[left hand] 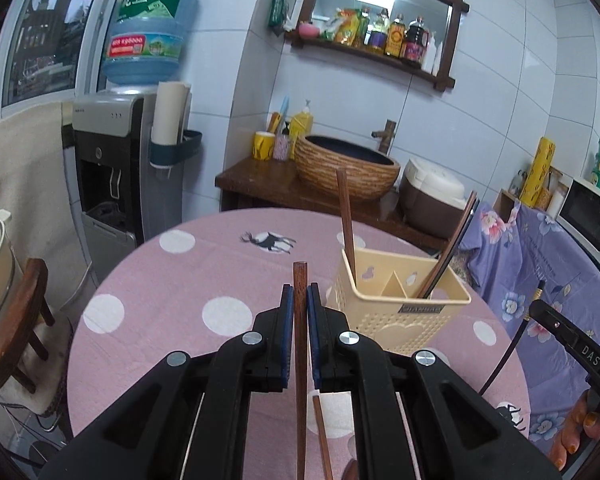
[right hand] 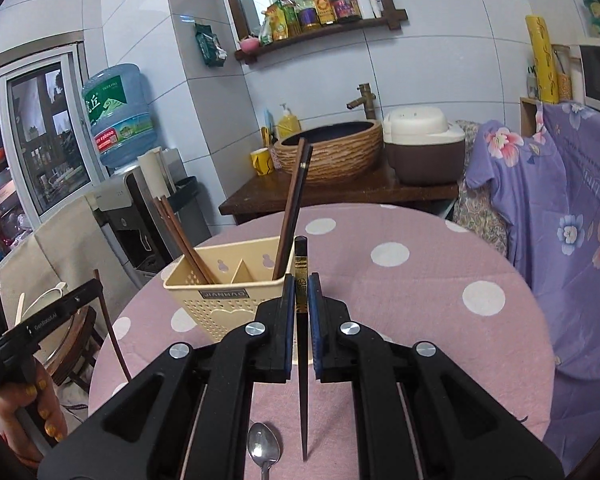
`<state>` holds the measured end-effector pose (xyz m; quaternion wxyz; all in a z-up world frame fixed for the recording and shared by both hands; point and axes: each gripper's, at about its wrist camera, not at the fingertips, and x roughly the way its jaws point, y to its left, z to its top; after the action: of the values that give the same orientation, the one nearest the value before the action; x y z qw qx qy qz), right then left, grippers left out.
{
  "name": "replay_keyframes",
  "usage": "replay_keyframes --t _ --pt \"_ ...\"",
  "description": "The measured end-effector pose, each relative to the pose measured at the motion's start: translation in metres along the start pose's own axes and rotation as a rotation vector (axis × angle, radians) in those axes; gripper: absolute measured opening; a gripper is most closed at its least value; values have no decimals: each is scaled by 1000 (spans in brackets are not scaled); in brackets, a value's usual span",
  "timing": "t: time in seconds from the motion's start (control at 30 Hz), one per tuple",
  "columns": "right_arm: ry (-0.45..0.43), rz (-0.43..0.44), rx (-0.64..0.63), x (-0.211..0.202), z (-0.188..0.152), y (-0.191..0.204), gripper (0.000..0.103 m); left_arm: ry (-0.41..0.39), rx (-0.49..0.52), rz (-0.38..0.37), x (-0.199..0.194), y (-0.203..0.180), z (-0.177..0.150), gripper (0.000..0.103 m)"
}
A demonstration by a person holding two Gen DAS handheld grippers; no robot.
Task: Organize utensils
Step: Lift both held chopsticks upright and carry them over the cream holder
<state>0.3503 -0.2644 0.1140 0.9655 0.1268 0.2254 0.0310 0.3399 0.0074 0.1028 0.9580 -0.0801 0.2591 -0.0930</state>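
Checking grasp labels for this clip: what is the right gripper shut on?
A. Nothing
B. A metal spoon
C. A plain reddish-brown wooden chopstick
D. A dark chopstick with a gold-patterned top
D: in the right wrist view the right gripper pinches the dark chopstick with a gold-patterned band, while the metal spoon lies on the table below.

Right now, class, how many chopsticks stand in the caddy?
4: brown pair in the caddy's left compartment; brown one and black one in its right. Others may hide inside.
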Motion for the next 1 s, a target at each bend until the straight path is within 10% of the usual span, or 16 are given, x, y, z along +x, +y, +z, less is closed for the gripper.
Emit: replay_keyframes --t 1.0 --pt "16 132 -19 -26 40 13 8 -110 62 -71 -43 -21 47 8"
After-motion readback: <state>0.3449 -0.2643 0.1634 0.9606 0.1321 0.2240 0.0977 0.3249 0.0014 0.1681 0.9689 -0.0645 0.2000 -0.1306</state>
